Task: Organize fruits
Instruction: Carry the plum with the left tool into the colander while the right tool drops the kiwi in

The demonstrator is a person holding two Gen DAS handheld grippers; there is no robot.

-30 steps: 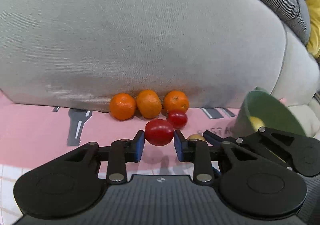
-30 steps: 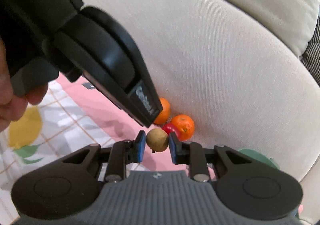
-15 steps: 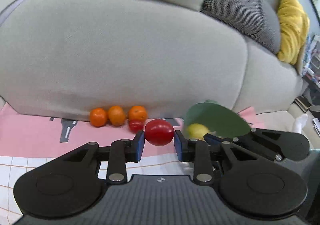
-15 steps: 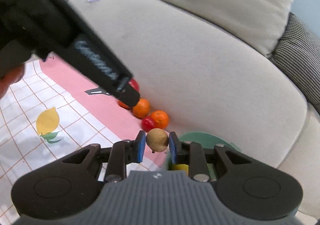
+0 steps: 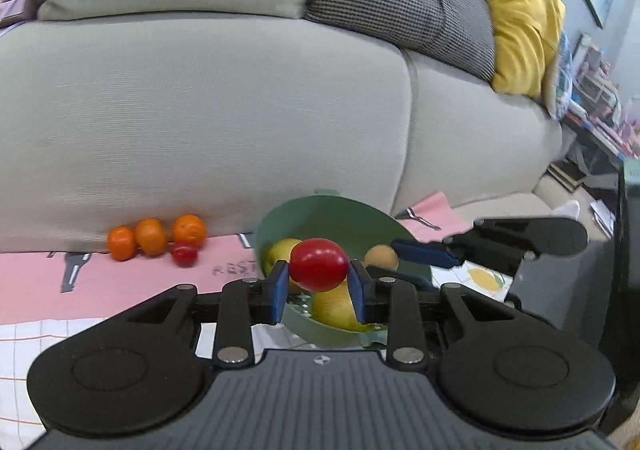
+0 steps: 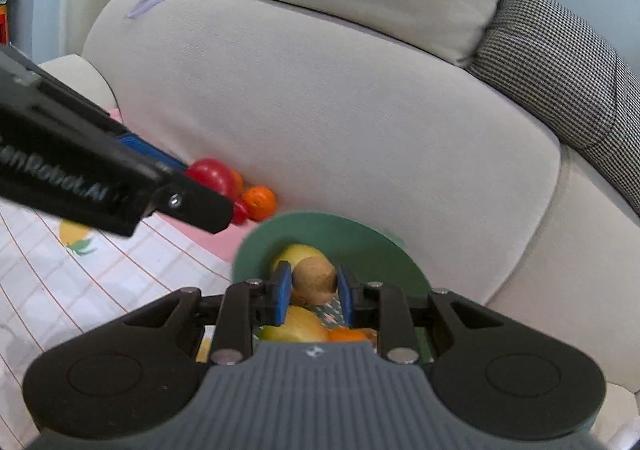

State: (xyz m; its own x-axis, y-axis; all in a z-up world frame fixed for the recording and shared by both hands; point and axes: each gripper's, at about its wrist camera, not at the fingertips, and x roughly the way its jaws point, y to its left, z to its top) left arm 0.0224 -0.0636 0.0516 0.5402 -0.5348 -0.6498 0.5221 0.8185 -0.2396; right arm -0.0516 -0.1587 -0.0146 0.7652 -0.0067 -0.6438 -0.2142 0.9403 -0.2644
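My left gripper (image 5: 319,284) is shut on a red round fruit (image 5: 318,264) and holds it over the near rim of a green bowl (image 5: 344,217). My right gripper (image 6: 312,290) is shut on a small brown round fruit (image 6: 314,279) above the same green bowl (image 6: 340,238). The bowl holds yellow fruits (image 5: 334,306) and an orange piece (image 6: 347,334). Three oranges (image 5: 150,236) and a small red fruit (image 5: 184,253) lie on the pink mat by the sofa base.
A grey sofa (image 5: 200,109) rises right behind the fruits and bowl, with cushions on top. A pink mat (image 5: 48,278) and a white checked cloth (image 6: 80,278) cover the surface. The right gripper's body (image 5: 500,242) reaches in from the right.
Both grippers have pulled back from the sofa and moved right with their fruits, and now sit over the green bowl. The oranges look farther away.
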